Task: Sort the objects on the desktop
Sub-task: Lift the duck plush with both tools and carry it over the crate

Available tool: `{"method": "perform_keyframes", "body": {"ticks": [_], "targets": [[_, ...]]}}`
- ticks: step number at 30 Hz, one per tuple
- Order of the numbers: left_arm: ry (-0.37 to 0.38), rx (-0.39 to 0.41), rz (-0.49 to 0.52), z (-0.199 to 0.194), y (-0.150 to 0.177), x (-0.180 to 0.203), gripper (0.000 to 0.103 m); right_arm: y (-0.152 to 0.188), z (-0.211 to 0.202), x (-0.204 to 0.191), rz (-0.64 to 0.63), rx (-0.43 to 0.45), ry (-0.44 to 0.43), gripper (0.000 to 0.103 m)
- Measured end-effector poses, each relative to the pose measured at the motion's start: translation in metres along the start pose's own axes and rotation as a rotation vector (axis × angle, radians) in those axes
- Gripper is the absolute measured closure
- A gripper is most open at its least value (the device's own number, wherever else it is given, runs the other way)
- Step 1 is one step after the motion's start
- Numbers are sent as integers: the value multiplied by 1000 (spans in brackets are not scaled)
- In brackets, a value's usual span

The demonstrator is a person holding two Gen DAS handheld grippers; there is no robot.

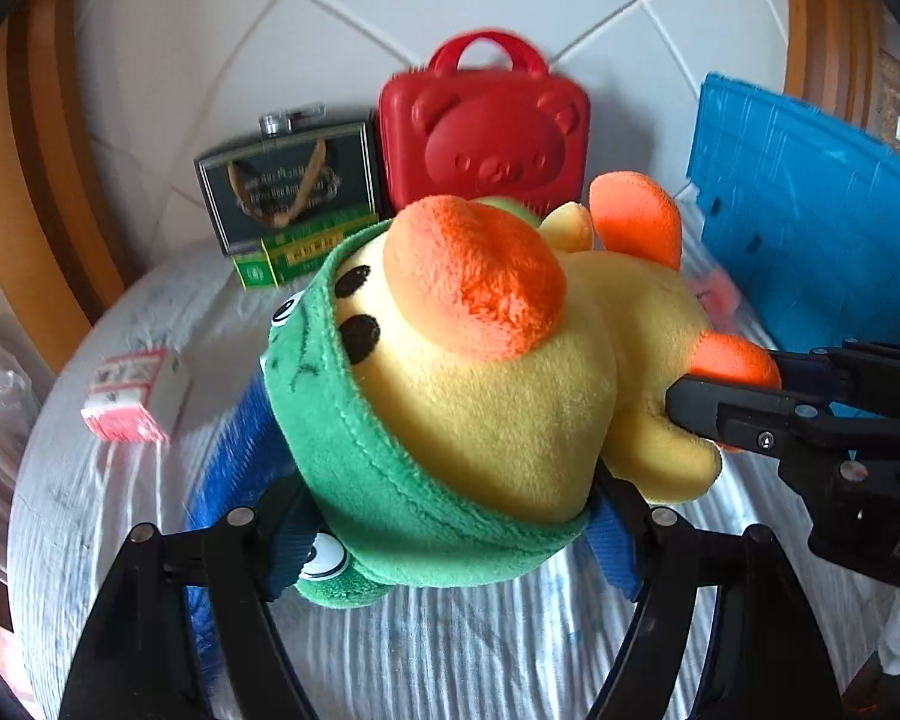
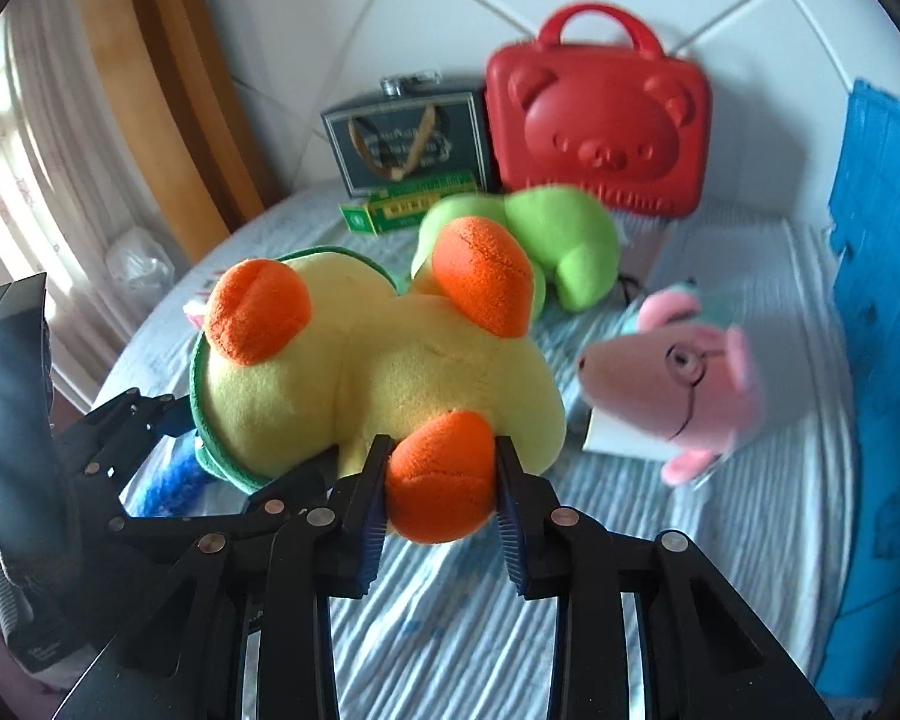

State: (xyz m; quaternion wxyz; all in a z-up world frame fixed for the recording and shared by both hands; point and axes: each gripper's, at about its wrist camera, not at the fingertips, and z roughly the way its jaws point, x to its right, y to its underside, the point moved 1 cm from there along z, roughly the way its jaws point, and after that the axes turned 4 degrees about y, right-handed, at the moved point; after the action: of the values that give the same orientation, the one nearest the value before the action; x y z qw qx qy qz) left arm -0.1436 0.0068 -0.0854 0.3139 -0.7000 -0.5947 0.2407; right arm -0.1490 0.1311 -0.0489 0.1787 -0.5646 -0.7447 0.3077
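Note:
A yellow duck plush (image 1: 510, 396) with an orange beak and a green frog hood fills the left wrist view, held above the striped cloth. My left gripper (image 1: 450, 516) is shut on the duck plush at its hooded head. My right gripper (image 2: 441, 480) is shut on the duck plush's orange foot (image 2: 441, 483); it shows in the left wrist view (image 1: 720, 408) at the right. The duck's body (image 2: 378, 372) faces away in the right wrist view, and the left gripper (image 2: 168, 420) shows at its left.
A red bear case (image 2: 600, 126), a dark flask box (image 2: 402, 138) and a green box (image 2: 402, 207) stand at the back. A green plush (image 2: 570, 246), a pink pig plush (image 2: 666, 378), a blue panel (image 2: 882, 300), a pink-white box (image 1: 132, 396).

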Motion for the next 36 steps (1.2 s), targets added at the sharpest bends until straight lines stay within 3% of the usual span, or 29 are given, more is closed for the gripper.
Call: {"method": "perform_keyframes", "body": {"ticks": [9, 16, 22, 28, 36], "targets": [[42, 171, 50, -62, -39, 49, 27, -12, -95, 20, -23, 181, 44, 72], [141, 296, 142, -95, -82, 125, 27, -10, -176, 67, 19, 336, 156, 72], [242, 354, 235, -109, -112, 207, 27, 7, -237, 119, 89, 437, 285, 72], [346, 360, 312, -115, -129, 294, 27, 30, -285, 176, 185, 486, 400, 72], [407, 295, 390, -112, -132, 391, 26, 61, -321, 247, 301, 480, 467, 72]]}}
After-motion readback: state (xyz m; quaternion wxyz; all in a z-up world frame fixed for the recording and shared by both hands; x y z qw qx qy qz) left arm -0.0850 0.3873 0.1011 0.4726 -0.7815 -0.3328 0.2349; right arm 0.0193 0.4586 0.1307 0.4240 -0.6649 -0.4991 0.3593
